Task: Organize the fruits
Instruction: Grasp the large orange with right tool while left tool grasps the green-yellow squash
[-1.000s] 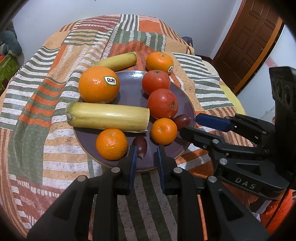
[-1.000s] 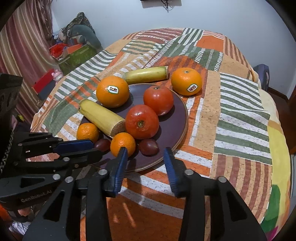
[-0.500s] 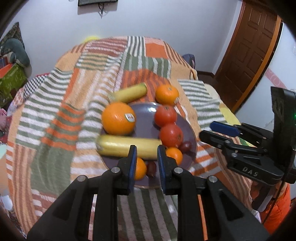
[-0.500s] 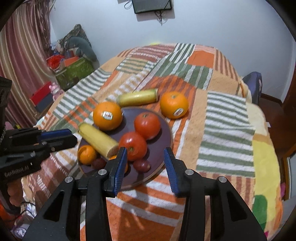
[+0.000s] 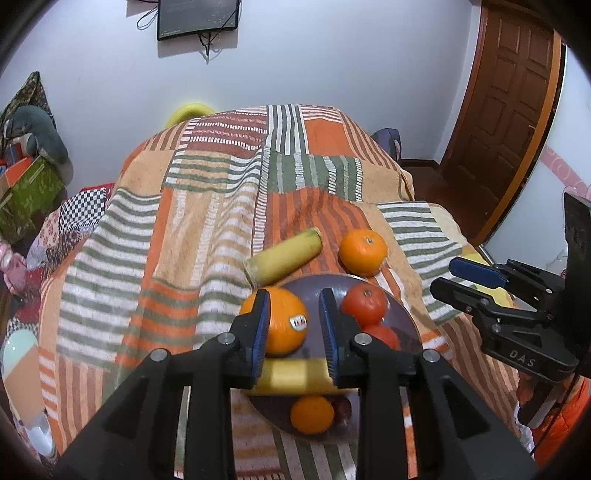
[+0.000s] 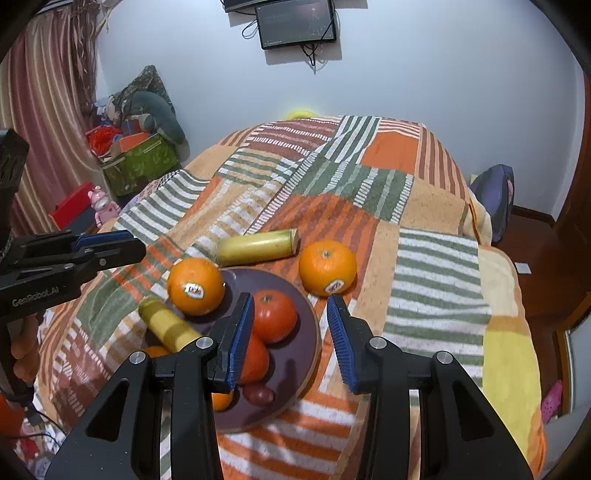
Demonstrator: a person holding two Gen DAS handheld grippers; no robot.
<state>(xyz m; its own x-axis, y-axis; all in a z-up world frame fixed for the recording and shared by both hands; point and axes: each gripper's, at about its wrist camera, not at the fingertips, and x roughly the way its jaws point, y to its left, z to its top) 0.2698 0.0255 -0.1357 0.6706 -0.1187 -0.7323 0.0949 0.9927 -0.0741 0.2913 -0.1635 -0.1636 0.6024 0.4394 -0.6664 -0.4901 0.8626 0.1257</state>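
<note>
A dark purple plate [image 6: 308, 332] [image 5: 325, 284] lies on the striped bedspread. On it are a large stickered orange [image 6: 195, 286] [image 5: 286, 325], a banana piece [image 6: 168, 325] [image 5: 295, 376], two tomatoes [image 6: 275, 315] [image 5: 364, 302], small oranges [image 5: 312, 413] and dark plums [image 6: 260, 394]. Beyond the plate lie another banana piece [image 6: 256, 246] [image 5: 282, 254] and an orange [image 6: 327, 266] [image 5: 363, 252]. My left gripper [image 5: 293, 325] is open and empty above the plate's near side. My right gripper [image 6: 290, 332] is open and empty over the plate's right rim.
The bedspread [image 6: 369, 192] covers a bed that drops off at the right [image 6: 509, 332]. A green box with toys [image 6: 138, 162] stands at the left wall. A wooden door [image 5: 509, 110] is at the right. A screen [image 6: 295, 22] hangs on the wall.
Both grippers have pulled back and risen away from the plate, so the fruit looks smaller and lower in the views. The fruit has not moved. Both grippers stay open.
</note>
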